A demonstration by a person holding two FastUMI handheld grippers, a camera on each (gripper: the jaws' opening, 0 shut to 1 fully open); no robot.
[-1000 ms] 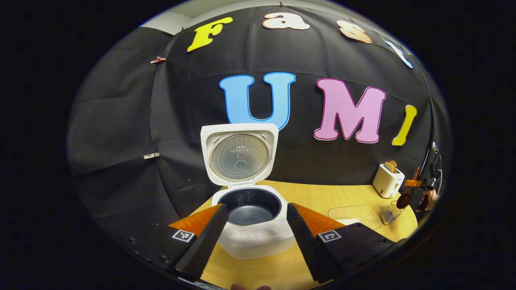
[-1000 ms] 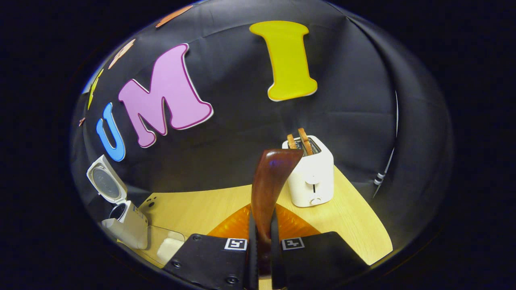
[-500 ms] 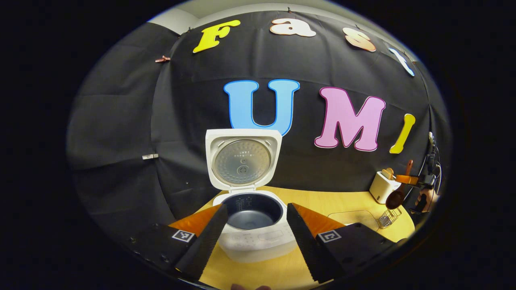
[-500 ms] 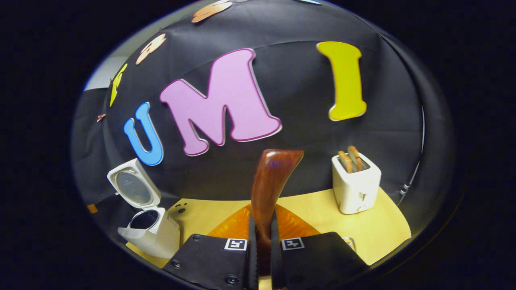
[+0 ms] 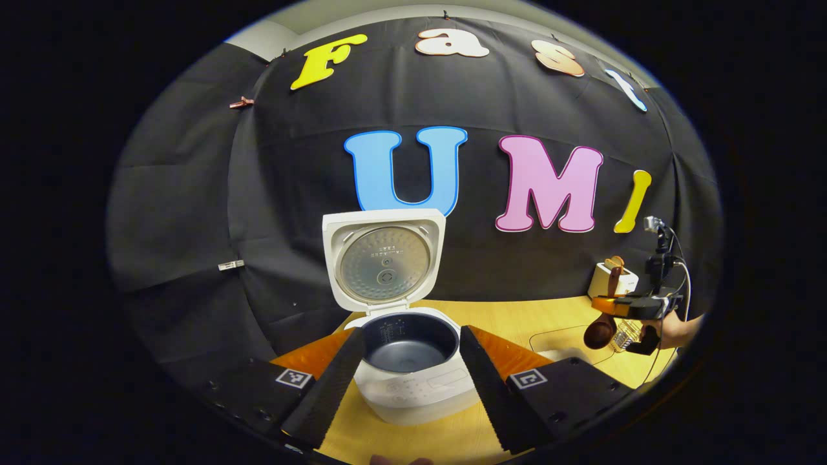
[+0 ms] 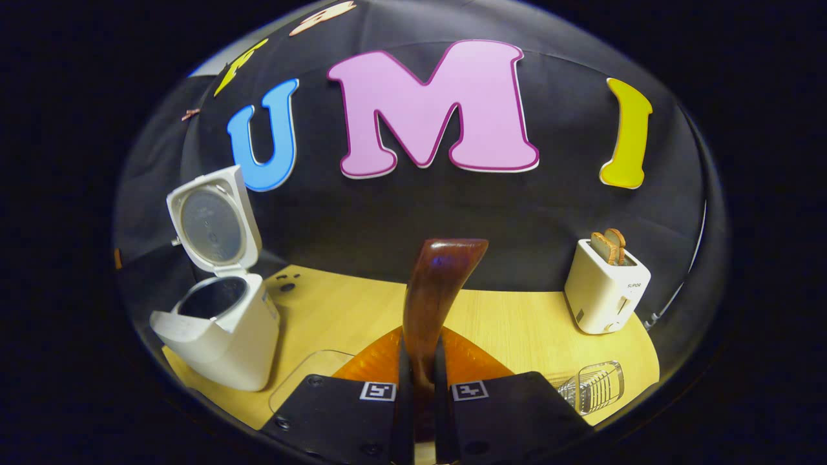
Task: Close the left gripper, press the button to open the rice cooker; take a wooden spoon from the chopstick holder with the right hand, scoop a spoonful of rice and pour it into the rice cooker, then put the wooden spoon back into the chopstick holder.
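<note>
1. Black cloth forms the booth wall at the back, and a light wooden table (image 6: 510, 323) stands in front of it.
2. On the table the white rice cooker (image 5: 413, 381) stands with its lid (image 5: 384, 258) raised upright, so the dark inner pot (image 5: 408, 336) is uncovered. In the right gripper view the rice cooker (image 6: 223, 336) stands at the left side of the table.
3. A white toaster (image 6: 607, 294) with two slices of bread in its slots stands near the right back corner of the table.
4. The left gripper (image 5: 407, 387) hangs just in front of the cooker with its fingers spread wide apart and nothing between them.
5. The right gripper (image 6: 418, 413) pinches the handle of the wooden spoon (image 6: 436, 290), which is lifted above the table.
6. From the left gripper view, the spoon bowl (image 5: 599, 332) hangs down under that gripper, beside the wire chopstick holder (image 5: 625, 336).
7. The chopstick holder (image 6: 591, 386) is on the table, low at the right.
</note>
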